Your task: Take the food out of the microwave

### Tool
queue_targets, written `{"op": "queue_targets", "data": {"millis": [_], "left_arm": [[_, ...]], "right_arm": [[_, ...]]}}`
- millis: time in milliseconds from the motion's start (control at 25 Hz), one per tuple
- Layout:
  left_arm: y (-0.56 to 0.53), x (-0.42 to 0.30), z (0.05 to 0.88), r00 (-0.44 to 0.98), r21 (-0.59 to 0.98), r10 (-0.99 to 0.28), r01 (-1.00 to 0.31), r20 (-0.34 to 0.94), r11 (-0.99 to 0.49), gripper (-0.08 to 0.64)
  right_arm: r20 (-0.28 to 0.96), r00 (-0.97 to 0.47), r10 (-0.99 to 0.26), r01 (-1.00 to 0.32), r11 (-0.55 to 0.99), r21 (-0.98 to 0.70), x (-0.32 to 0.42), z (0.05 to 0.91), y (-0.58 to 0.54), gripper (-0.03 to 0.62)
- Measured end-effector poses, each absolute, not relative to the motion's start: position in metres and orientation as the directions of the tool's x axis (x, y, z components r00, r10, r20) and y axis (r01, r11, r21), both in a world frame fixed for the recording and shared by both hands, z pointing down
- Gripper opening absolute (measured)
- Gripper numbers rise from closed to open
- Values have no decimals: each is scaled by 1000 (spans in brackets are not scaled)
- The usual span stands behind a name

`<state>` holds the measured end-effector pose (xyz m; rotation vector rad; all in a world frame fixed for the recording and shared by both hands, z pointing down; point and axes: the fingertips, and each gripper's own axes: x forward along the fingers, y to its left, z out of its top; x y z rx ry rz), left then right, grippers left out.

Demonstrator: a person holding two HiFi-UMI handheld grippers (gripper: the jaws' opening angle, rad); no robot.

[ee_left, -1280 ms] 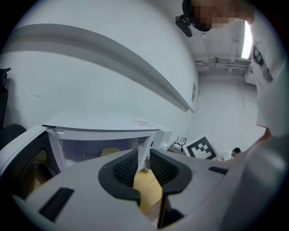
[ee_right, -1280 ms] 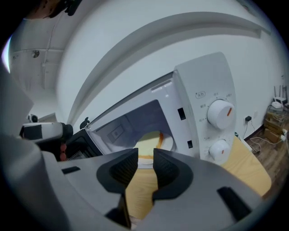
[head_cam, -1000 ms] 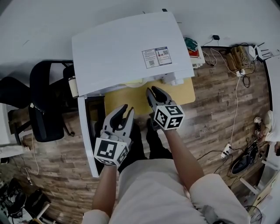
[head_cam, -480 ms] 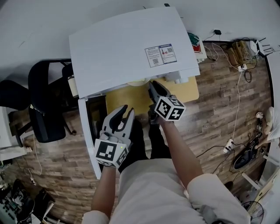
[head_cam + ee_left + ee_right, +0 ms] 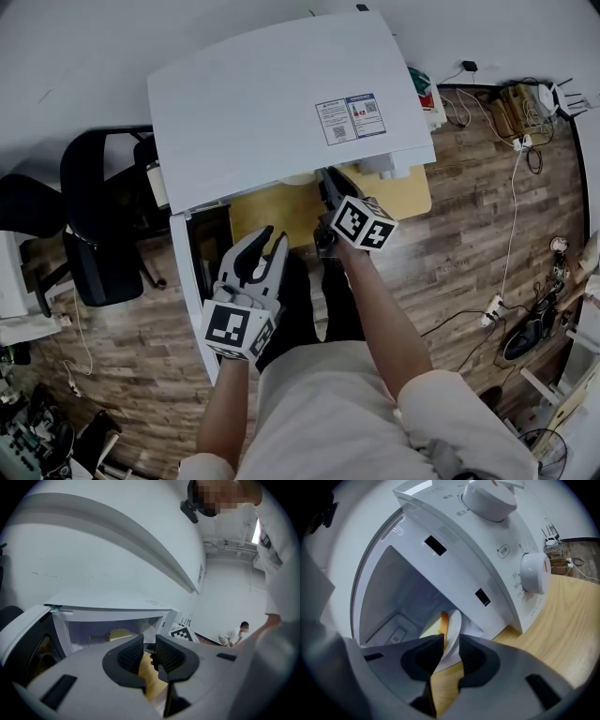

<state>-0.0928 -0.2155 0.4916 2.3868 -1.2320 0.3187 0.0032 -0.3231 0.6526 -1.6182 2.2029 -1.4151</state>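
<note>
A white microwave (image 5: pixel 272 103) stands on a small yellow table (image 5: pixel 272 211), and its door (image 5: pixel 192 291) hangs open to the left. Inside lies a white plate (image 5: pixel 453 627) with pale yellow food (image 5: pixel 433 629); the food (image 5: pixel 119 633) also shows in the left gripper view. My right gripper (image 5: pixel 451 648) reaches into the opening with its jaws closed on the plate's near rim. In the head view its fingertips are hidden under the microwave's top, and only its marker cube (image 5: pixel 363 222) shows. My left gripper (image 5: pixel 265 246) hangs in front of the open door, shut and empty.
Two white dials (image 5: pixel 532 573) sit on the microwave's panel to the right of the opening. A black office chair (image 5: pixel 94 216) stands at the left. Cables and a power strip (image 5: pixel 506 122) lie on the wood floor at the right. A person (image 5: pixel 234 632) crouches far behind.
My right gripper has pushed forward into the microwave opening, so its fingers have gone under the top edge. The left gripper has hardly moved.
</note>
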Motion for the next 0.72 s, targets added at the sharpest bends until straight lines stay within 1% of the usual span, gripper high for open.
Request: {"op": "queue_targets", "data": {"millis": [720], "left_arm": [[-218,-98,493,576,272,-714,-818,398,-508,75]], "right_arm": [[431,-415,-801,-667,-55,-743,6,661,-337,78]]}}
